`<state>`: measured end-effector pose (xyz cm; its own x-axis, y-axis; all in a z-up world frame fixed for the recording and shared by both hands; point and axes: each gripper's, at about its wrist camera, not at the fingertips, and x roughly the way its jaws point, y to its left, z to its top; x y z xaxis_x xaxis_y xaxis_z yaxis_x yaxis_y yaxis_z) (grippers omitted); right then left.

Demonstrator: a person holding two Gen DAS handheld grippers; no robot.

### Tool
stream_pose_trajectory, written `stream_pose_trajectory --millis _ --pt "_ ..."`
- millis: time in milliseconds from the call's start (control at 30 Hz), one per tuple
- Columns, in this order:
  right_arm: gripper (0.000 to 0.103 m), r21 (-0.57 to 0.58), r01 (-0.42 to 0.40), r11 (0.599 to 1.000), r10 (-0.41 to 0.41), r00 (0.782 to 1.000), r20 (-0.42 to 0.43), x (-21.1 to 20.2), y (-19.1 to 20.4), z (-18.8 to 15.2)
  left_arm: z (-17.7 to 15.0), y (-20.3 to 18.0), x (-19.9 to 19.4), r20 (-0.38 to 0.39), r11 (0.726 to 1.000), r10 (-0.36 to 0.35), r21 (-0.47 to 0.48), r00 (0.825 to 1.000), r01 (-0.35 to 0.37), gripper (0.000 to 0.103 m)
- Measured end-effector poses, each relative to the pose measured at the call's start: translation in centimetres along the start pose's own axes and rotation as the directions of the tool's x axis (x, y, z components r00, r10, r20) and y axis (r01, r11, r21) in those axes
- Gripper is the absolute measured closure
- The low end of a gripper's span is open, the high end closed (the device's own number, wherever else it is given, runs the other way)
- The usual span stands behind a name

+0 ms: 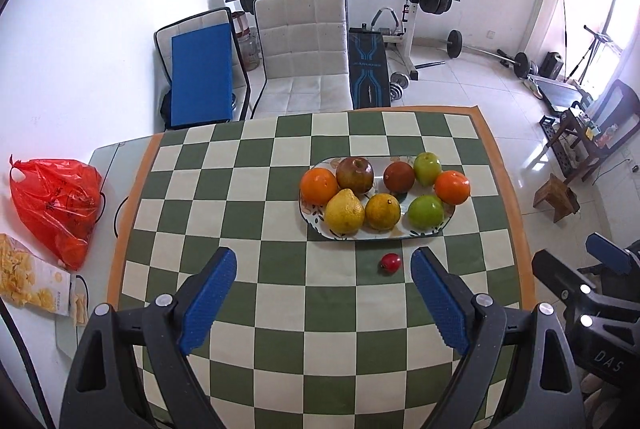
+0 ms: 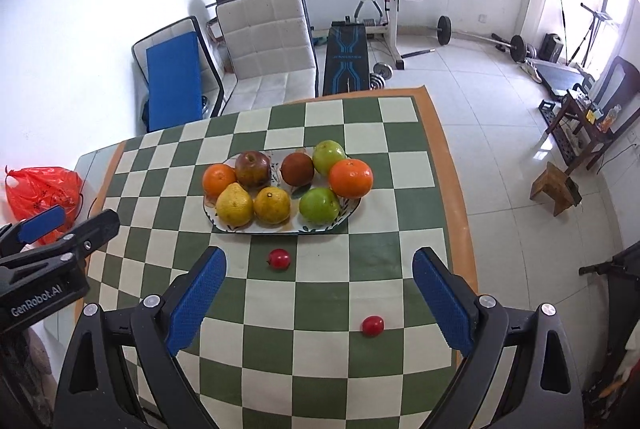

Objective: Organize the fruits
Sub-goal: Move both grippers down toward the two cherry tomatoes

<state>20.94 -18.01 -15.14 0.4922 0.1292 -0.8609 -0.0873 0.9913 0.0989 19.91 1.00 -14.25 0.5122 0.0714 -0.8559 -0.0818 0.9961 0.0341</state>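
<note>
An oval patterned plate on the green-and-white checked cloth holds several fruits: oranges, a dark apple, a yellow pear, two green apples and a brown fruit. One small red fruit lies on the cloth just in front of the plate. A second small red fruit lies nearer, seen only in the right wrist view. My left gripper hovers above the cloth, open and empty. My right gripper is open too, nothing between its blue pads.
A red plastic bag and a snack box sit at the table's left. Behind the table stand a white chair, a blue-padded chair and a barbell rack. A small wooden stool is on the floor at right.
</note>
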Motion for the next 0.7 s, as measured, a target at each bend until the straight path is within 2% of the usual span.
stream_pose_trajectory --millis 200,500,567,700 --pt "0.006 0.005 -0.008 1.000 0.008 1.000 0.025 -2.3 0.7 -0.5 -0.7 0.7 -0.7 0.002 1.000 -0.008 -0.015 1.000 0.008 0.014" --pt "0.007 0.022 -0.021 1.000 0.021 1.000 0.010 -2.6 1.0 -0.6 -0.5 0.8 0.3 -0.011 1.000 -0.024 -0.016 1.000 0.024 0.014" --pt "0.006 0.027 -0.022 0.999 0.022 1.000 -0.004 -2.0 0.8 -0.5 -0.3 0.5 1.3 -0.035 1.000 -0.029 -0.008 0.999 0.029 0.000" --pt "0.006 0.058 -0.039 0.998 0.041 0.999 -0.028 0.1 -0.5 -0.2 -0.1 -0.5 4.6 -0.085 1.000 -0.004 0.007 0.996 0.005 0.000"
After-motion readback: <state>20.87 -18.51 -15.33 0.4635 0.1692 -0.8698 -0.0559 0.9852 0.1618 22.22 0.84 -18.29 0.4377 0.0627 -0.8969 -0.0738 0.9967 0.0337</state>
